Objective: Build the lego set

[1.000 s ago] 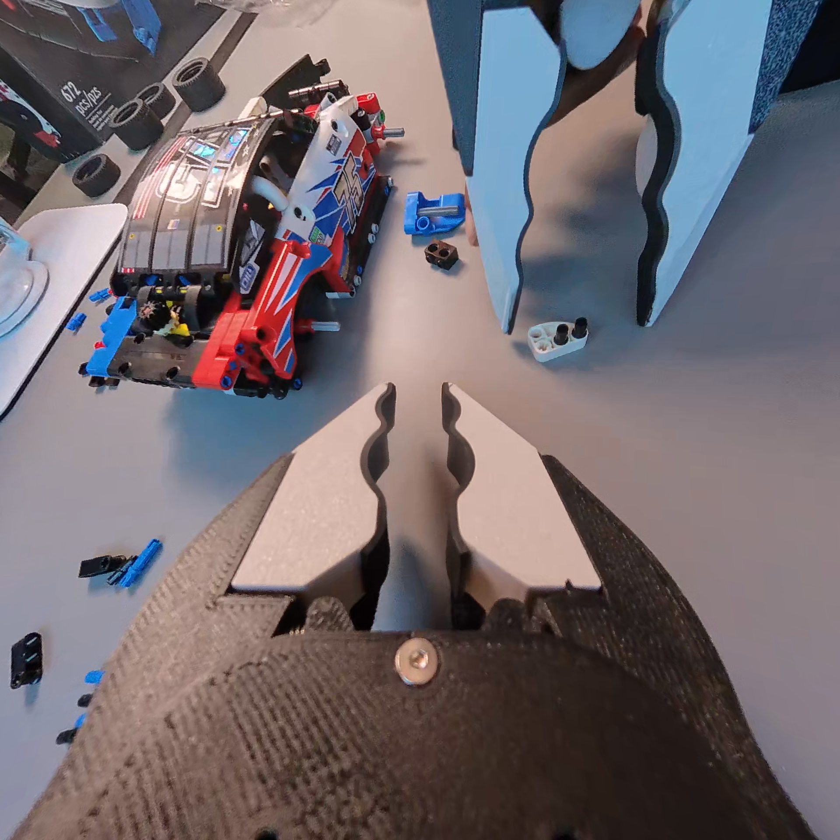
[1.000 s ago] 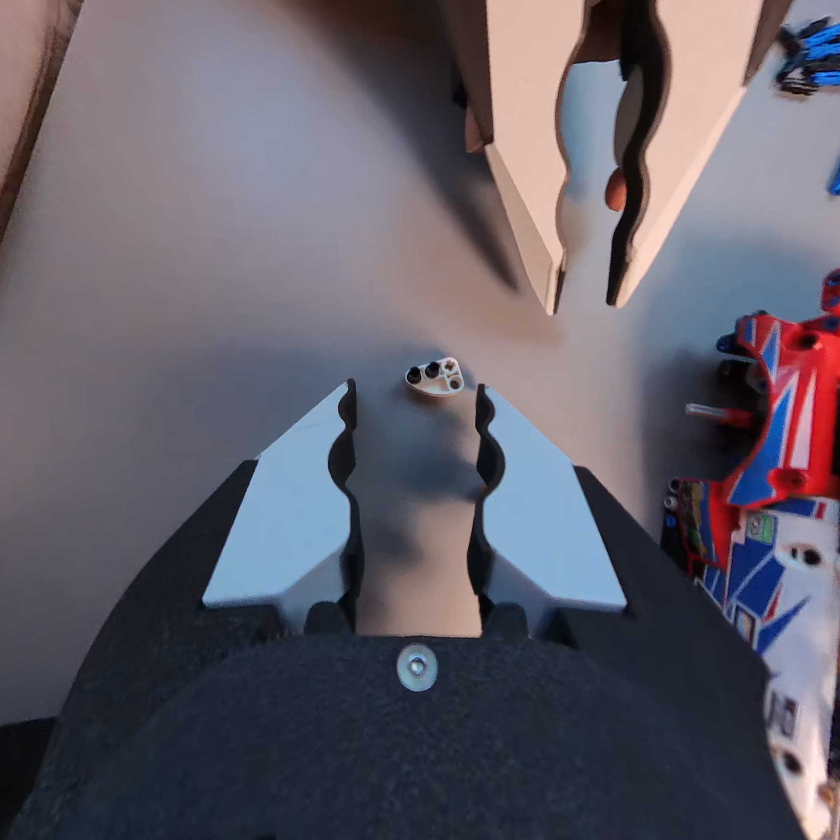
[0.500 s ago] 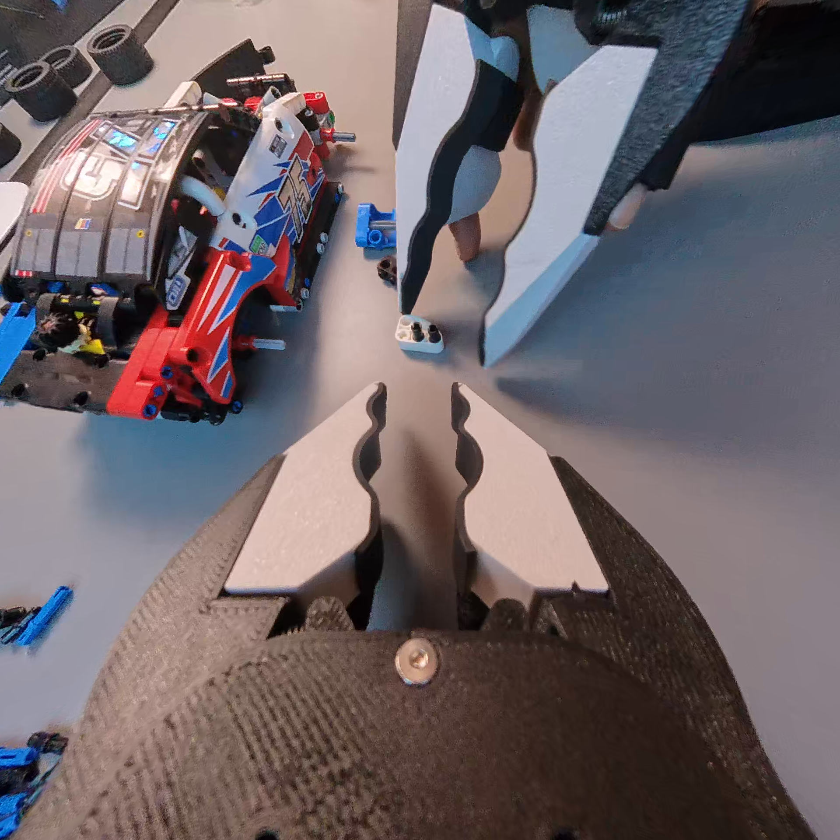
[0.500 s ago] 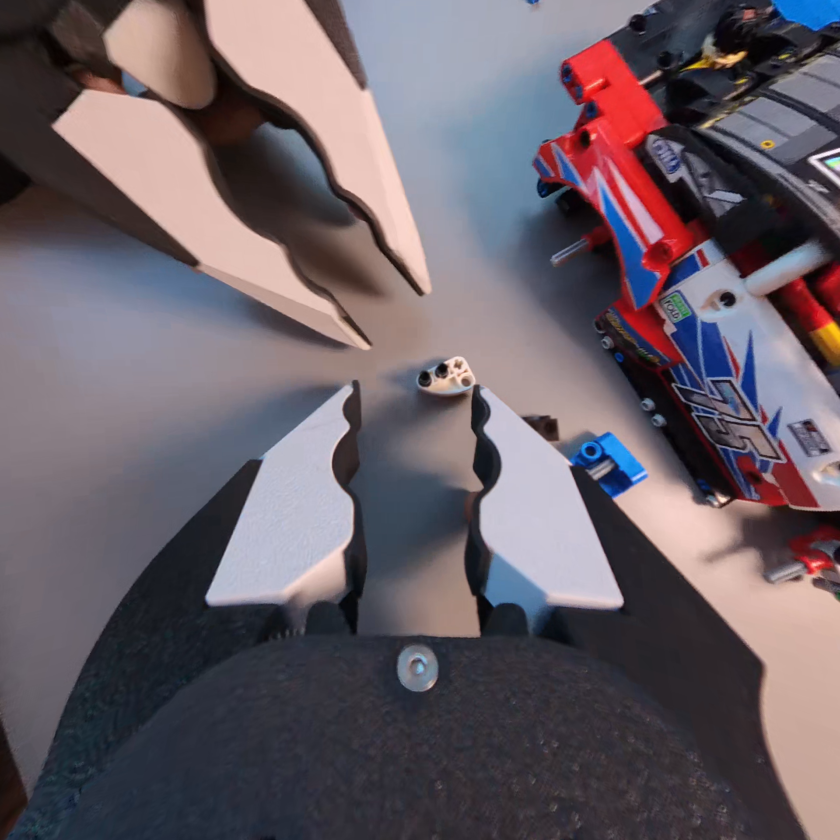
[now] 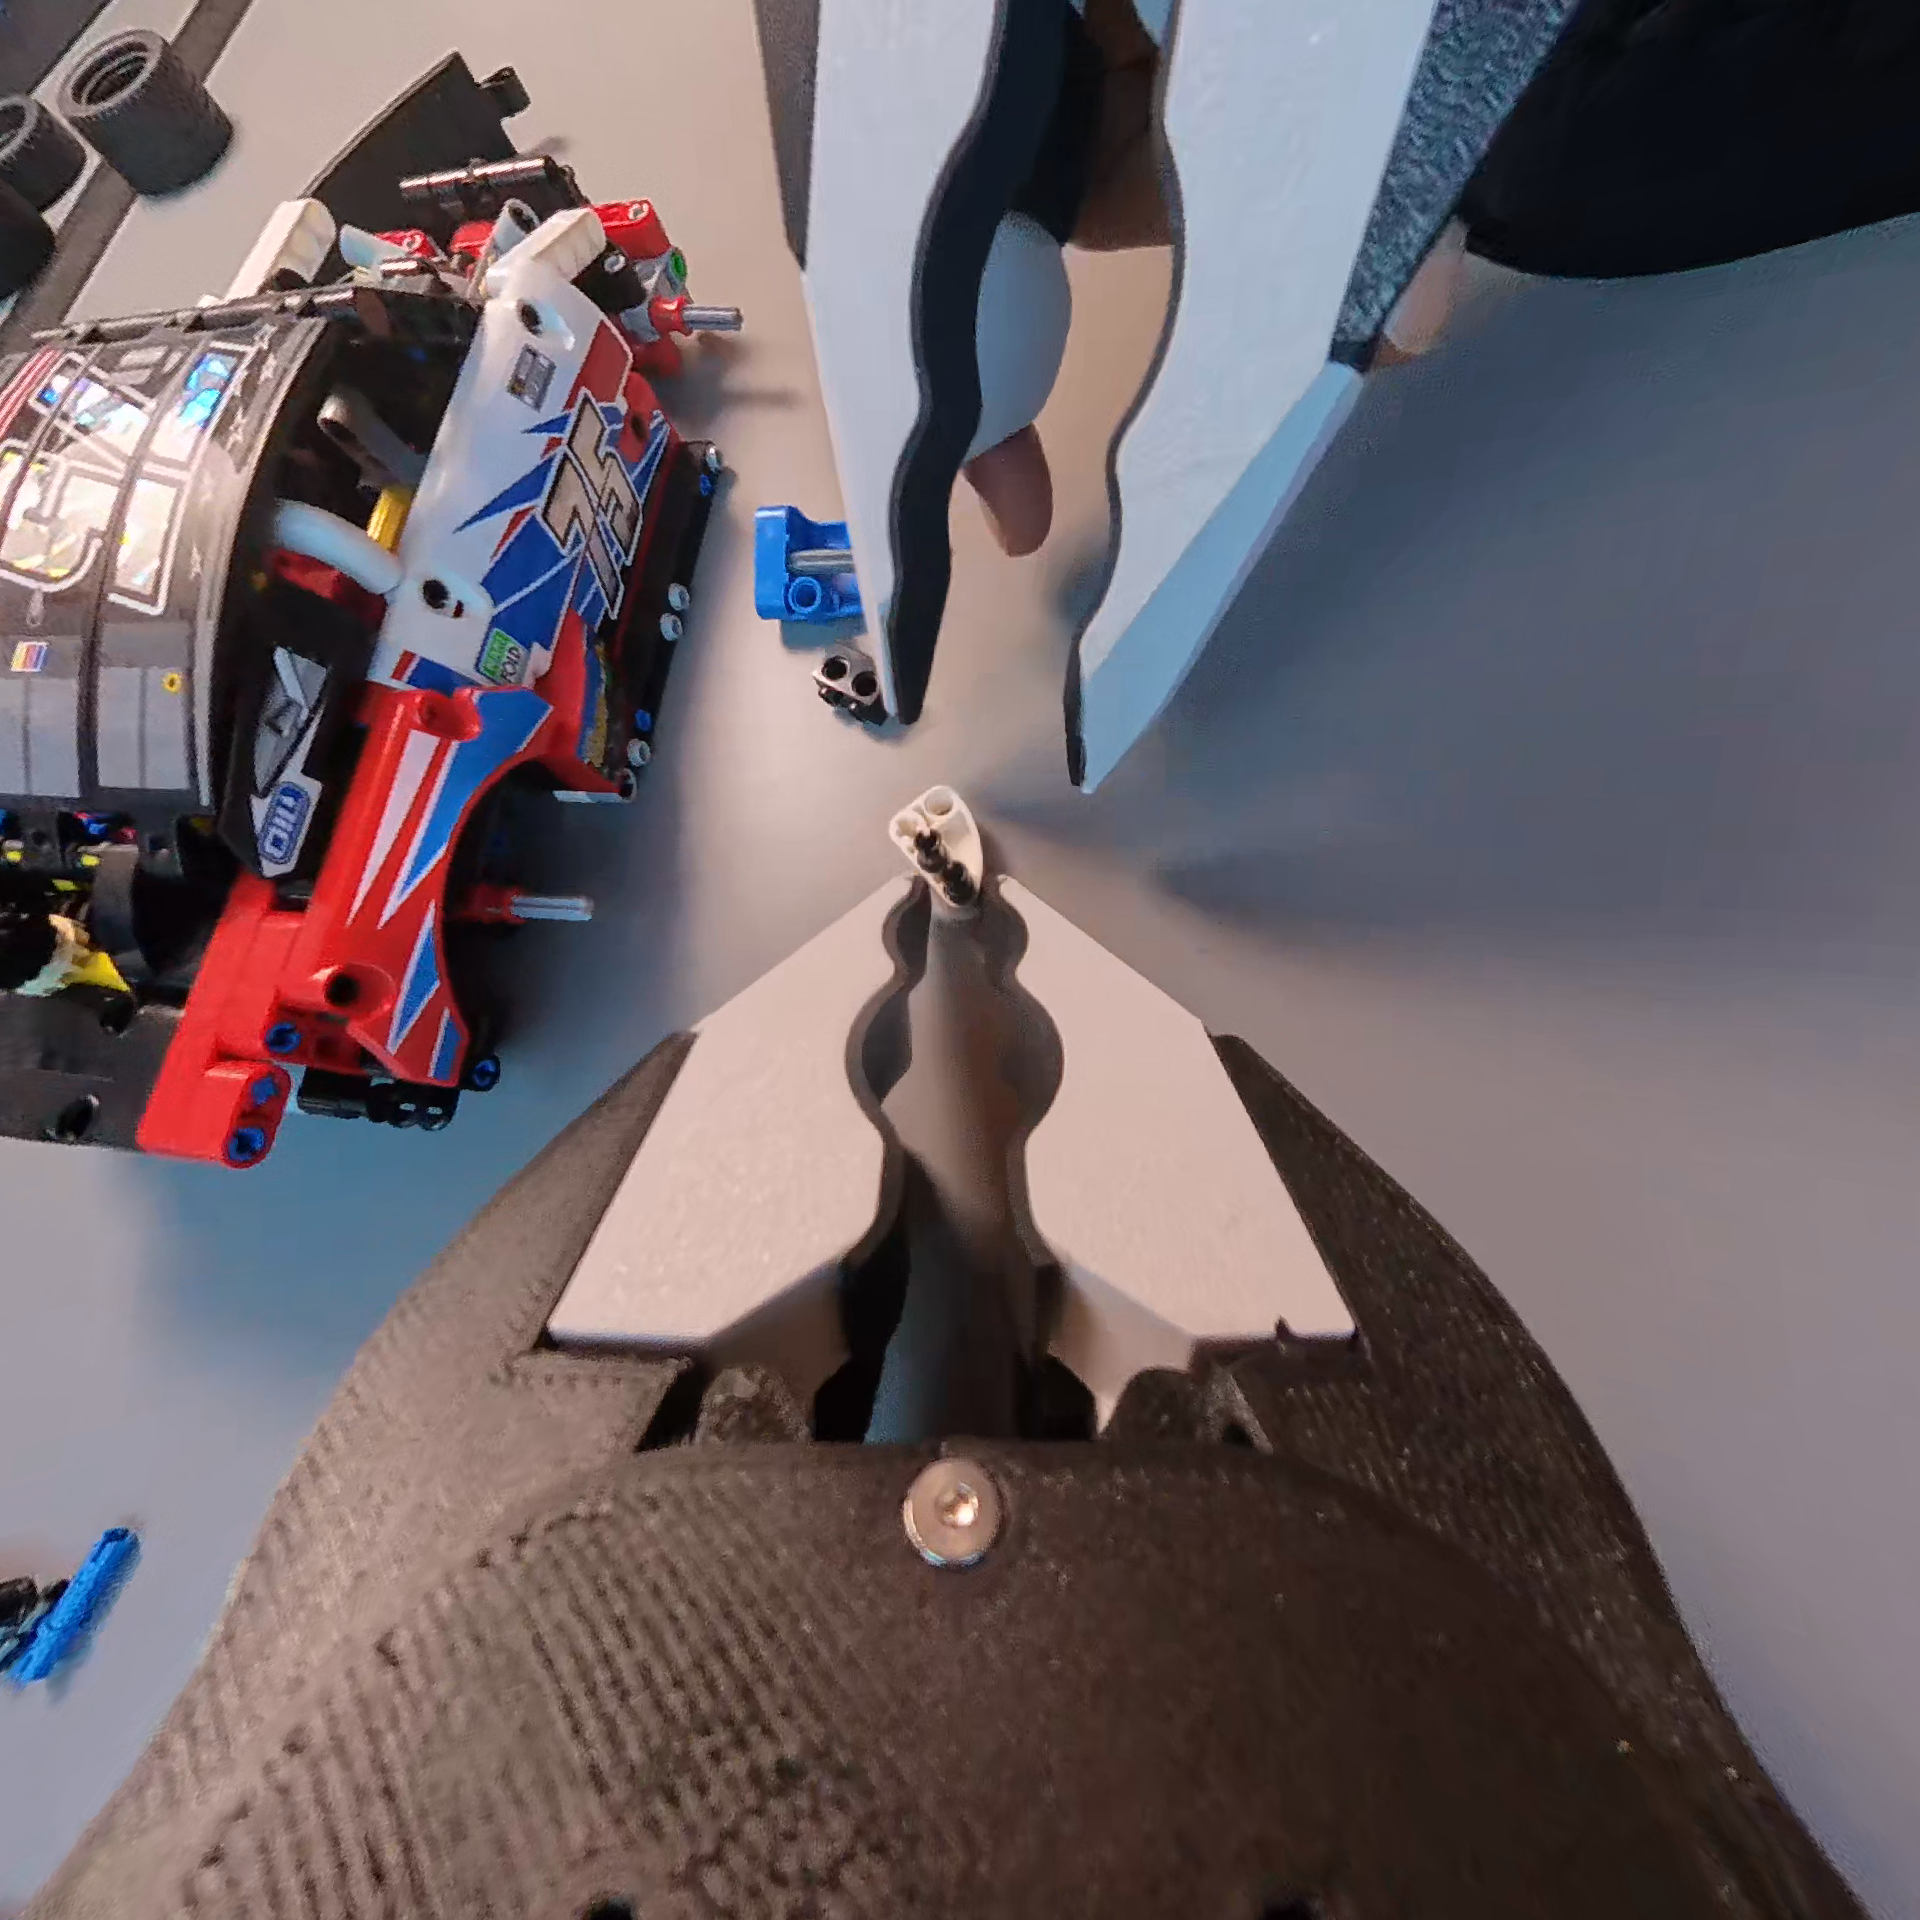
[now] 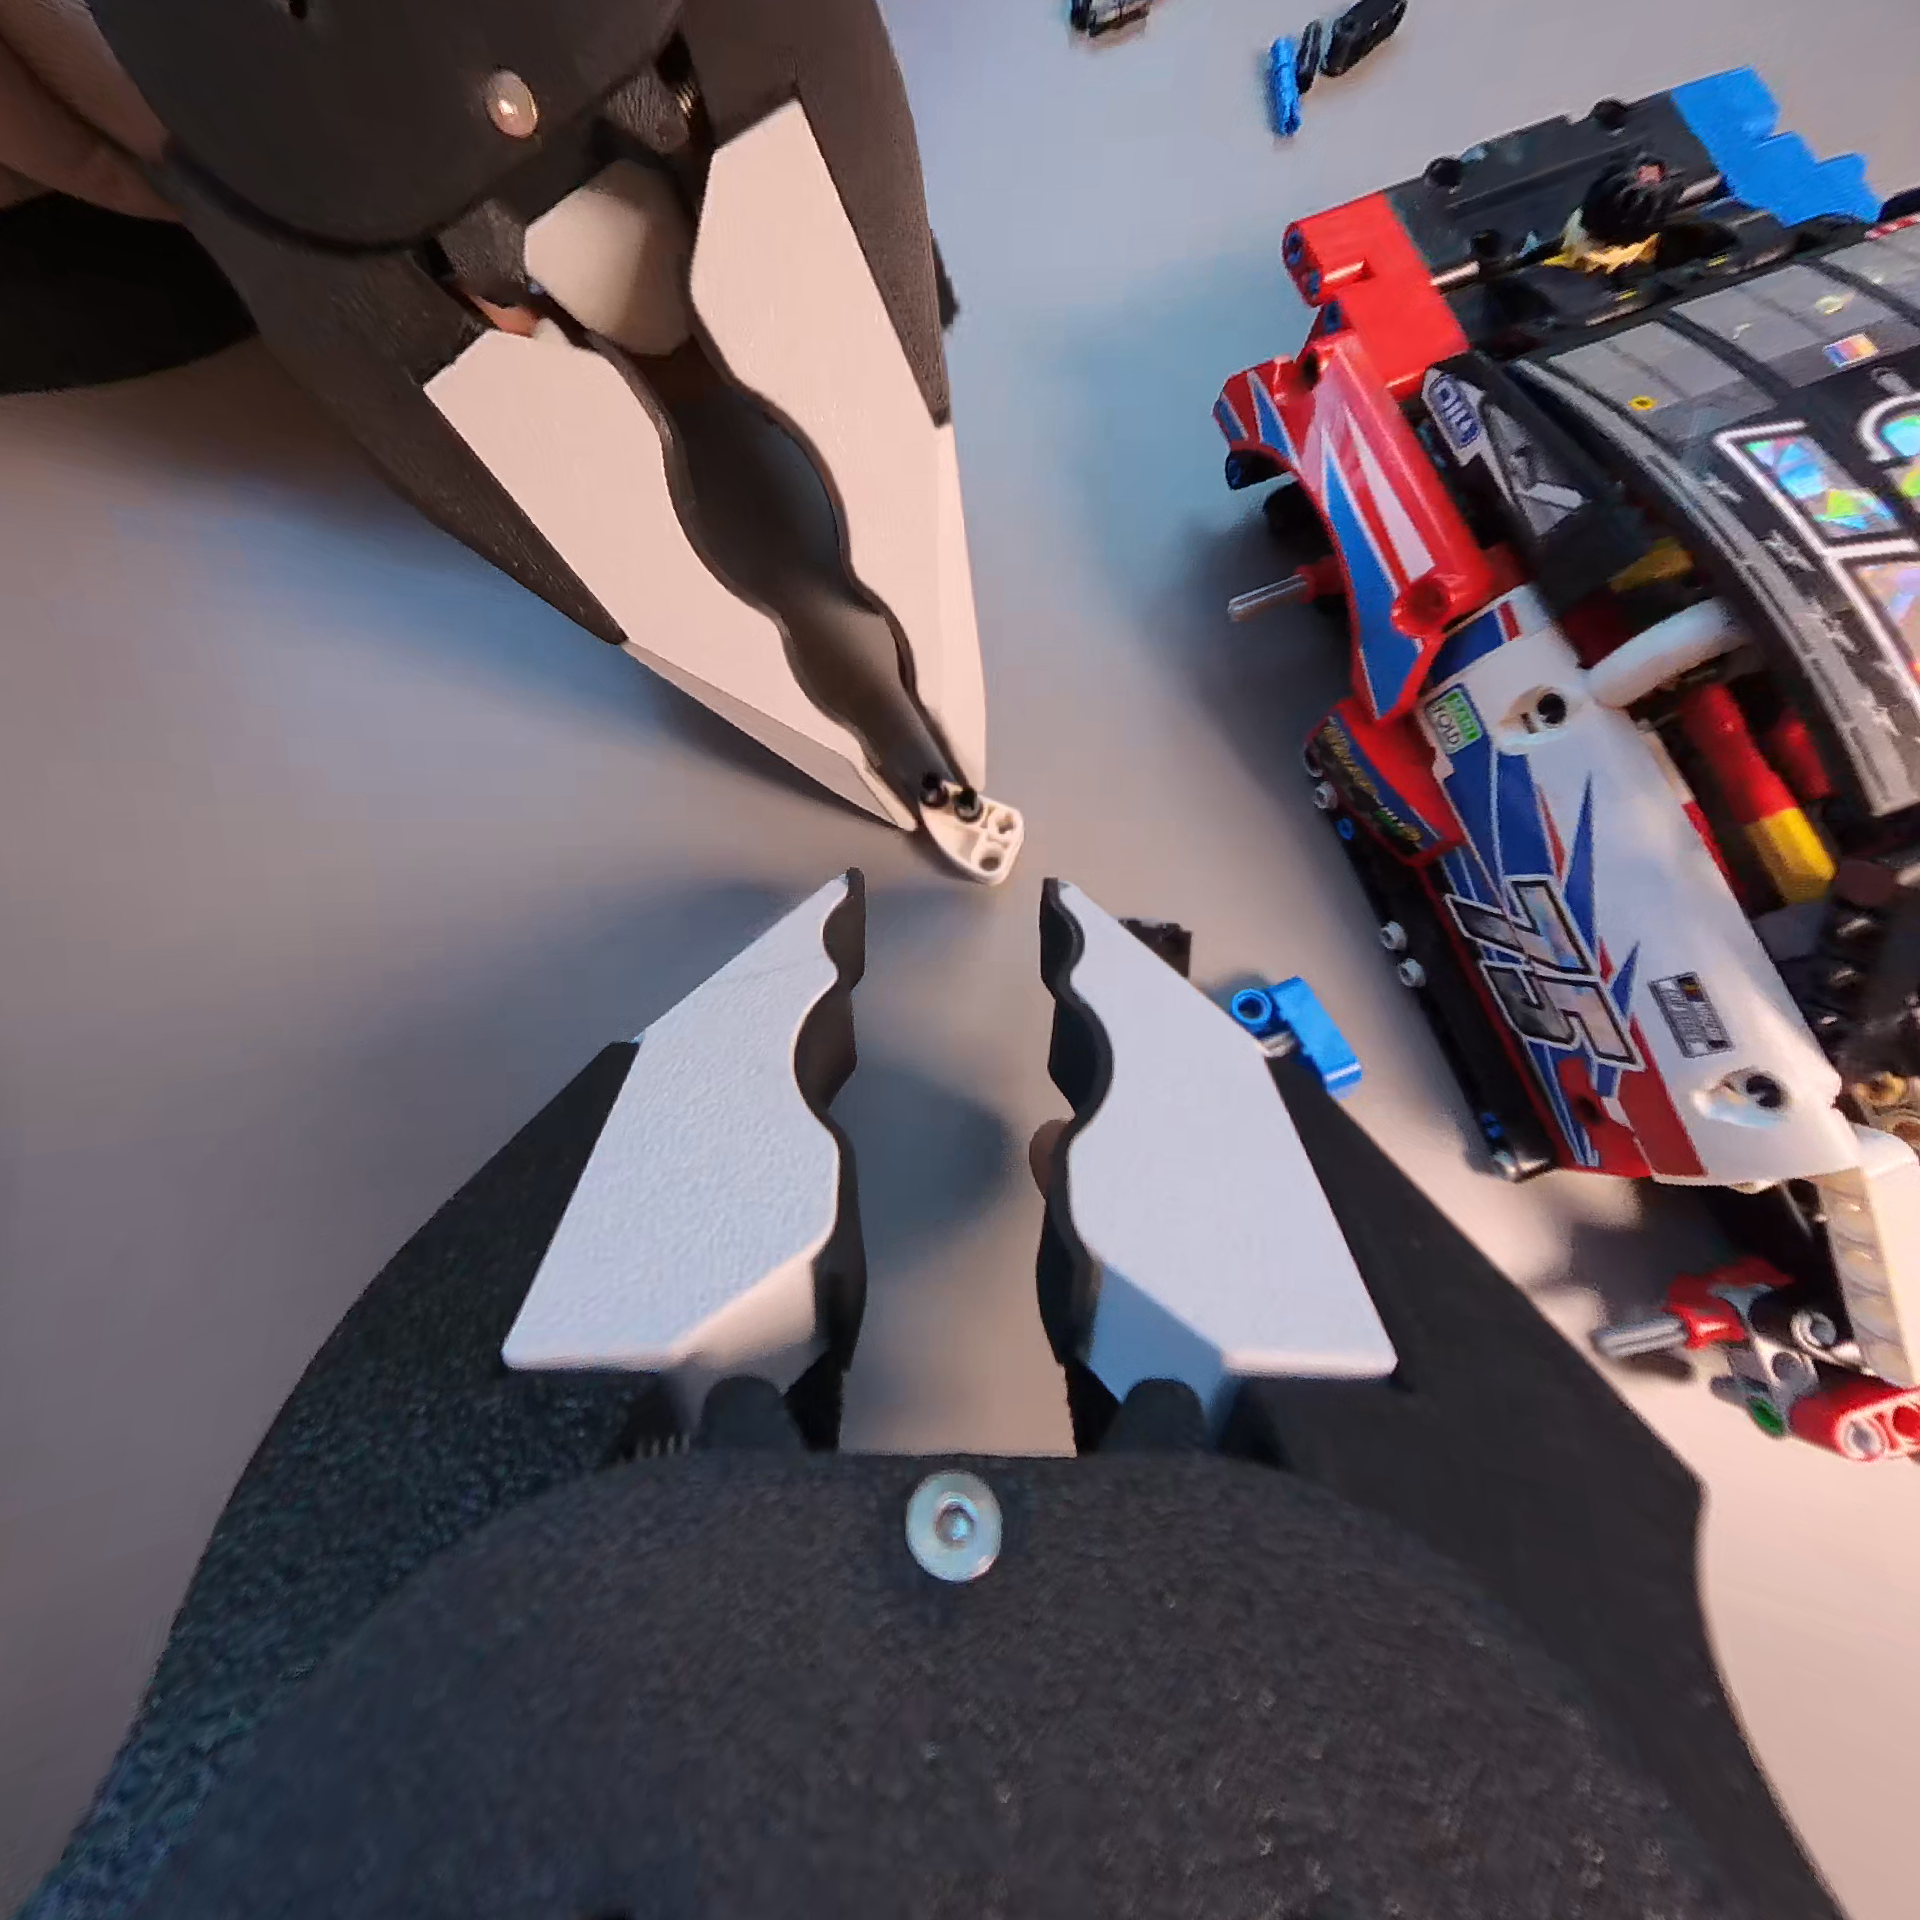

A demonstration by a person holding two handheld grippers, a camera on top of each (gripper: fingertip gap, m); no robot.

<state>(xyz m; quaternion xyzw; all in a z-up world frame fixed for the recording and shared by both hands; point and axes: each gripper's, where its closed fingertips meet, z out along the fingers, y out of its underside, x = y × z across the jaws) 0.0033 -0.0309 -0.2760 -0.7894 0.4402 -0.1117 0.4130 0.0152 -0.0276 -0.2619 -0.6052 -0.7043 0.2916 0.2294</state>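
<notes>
Pinching the white piece [image 5: 938, 837] by its tip, seemingly, left gripper [image 5: 956, 883] nearly closed, right gripper [image 6: 951, 883] open and empty, risking a slip.

bare table [image 6: 312, 831] left, car [image 6: 1610, 779] right

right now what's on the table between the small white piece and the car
Mostly bare grey table. In the left wrist view only a tiny black piece and a blue piece lie near that stretch, between the white piece, held by the left gripper, and the car.
</notes>
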